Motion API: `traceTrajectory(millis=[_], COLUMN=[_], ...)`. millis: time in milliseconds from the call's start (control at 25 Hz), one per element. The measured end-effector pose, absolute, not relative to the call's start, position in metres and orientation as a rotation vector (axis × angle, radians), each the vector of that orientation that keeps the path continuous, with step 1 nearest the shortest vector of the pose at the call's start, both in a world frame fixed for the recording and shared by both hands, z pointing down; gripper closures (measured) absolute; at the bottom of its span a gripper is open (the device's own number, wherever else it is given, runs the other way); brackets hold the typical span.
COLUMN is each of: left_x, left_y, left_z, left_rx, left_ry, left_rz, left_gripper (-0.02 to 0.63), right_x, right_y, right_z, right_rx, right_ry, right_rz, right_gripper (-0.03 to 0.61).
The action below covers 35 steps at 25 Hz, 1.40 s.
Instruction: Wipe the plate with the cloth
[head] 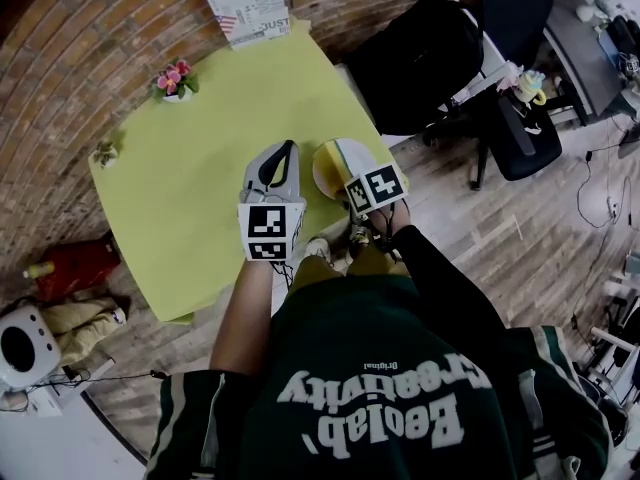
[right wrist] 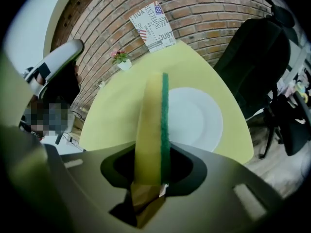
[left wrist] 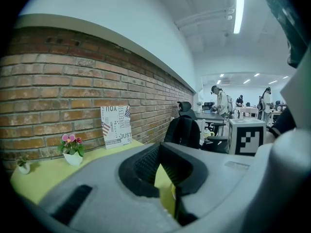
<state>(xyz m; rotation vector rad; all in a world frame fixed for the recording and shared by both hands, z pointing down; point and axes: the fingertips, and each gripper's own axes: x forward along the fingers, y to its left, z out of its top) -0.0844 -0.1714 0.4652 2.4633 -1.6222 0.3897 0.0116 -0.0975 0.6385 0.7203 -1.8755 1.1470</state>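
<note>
A white plate lies near the right front corner of the yellow-green table. In the head view the plate shows just past my right gripper. That right gripper is shut on a yellow sponge with a green scouring side, held on edge above the plate's near left part. My left gripper hovers over the table just left of the plate. Its jaws meet at the tips with nothing between them.
A small pot of pink flowers and a printed card stand at the table's far side by the brick wall. A tiny plant sits at the left corner. Black office chairs stand right of the table.
</note>
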Motion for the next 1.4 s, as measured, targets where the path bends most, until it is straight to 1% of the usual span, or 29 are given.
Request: traceTrajectory(millis=[280, 640, 840, 1040, 1240, 1400], left_x=[-0.084, -0.079, -0.08, -0.079, -0.079, -0.084], left_y=[-0.171, -0.17, -0.168, -0.165, -0.159, -0.155], left_z=[0.468, 0.467, 0.465, 0.463, 0.463, 0.467], left_rx=[2.47, 2.473, 2.472, 2.47, 2.458, 2.44], left_ry=[-1.616, -1.612, -1.616, -1.629, -1.633, -1.643], left_rz=[0.4, 0.397, 0.395, 0.389, 0.403, 0.415], left_gripper=[0.609, 0.609, 0.607, 0.609, 0.609, 0.609], right_x=[0.05, 0.083, 0.071, 0.037, 0.007, 0.003], right_y=[-0.11, -0.121, -0.12, -0.116, -0.099, -0.089], right_z=[0.64, 0.639, 0.631, 0.621, 0.627, 0.635], right_rx=[0.847, 0.957, 0.92, 0.829, 0.711, 0.679], right_ry=[-1.824, -1.773, -1.83, -1.901, -1.909, -1.892], right_rz=[1.194, 1.091, 1.042, 0.976, 0.949, 0.958], right_gripper=[0.439, 0.439, 0.439, 0.439, 0.439, 0.439])
